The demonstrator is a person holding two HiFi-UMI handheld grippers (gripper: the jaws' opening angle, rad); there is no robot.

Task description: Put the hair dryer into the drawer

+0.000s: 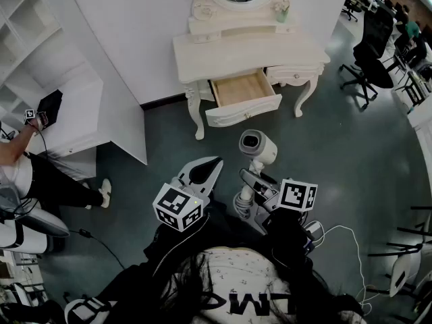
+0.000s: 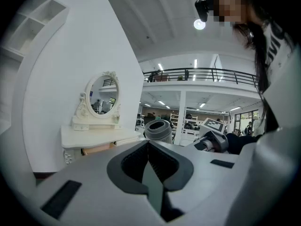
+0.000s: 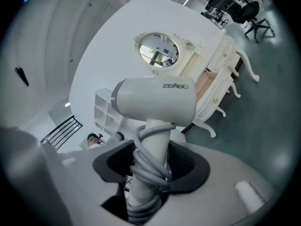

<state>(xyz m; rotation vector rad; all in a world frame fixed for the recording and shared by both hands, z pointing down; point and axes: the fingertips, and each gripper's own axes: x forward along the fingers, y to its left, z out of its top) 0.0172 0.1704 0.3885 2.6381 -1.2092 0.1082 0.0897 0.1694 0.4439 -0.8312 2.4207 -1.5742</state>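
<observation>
A white and grey hair dryer (image 1: 257, 146) stands upright in the air, its cord wound round the handle (image 3: 149, 160). My right gripper (image 1: 251, 185) is shut on that handle, and the dryer's body (image 3: 156, 100) rises above the jaws in the right gripper view. My left gripper (image 1: 214, 166) hovers just left of it, shut with nothing between the jaws. In the left gripper view the dryer's barrel (image 2: 158, 130) shows just past the closed tips. Ahead stands a white dressing table (image 1: 202, 52) with its wooden middle drawer (image 1: 243, 96) pulled open.
A white shelf unit (image 1: 81, 106) and wall panel stand to the left, with a person (image 1: 27, 167) beside them. Black office chairs (image 1: 371, 52) are at the far right. A cable (image 1: 344, 238) lies on the dark floor near my right side.
</observation>
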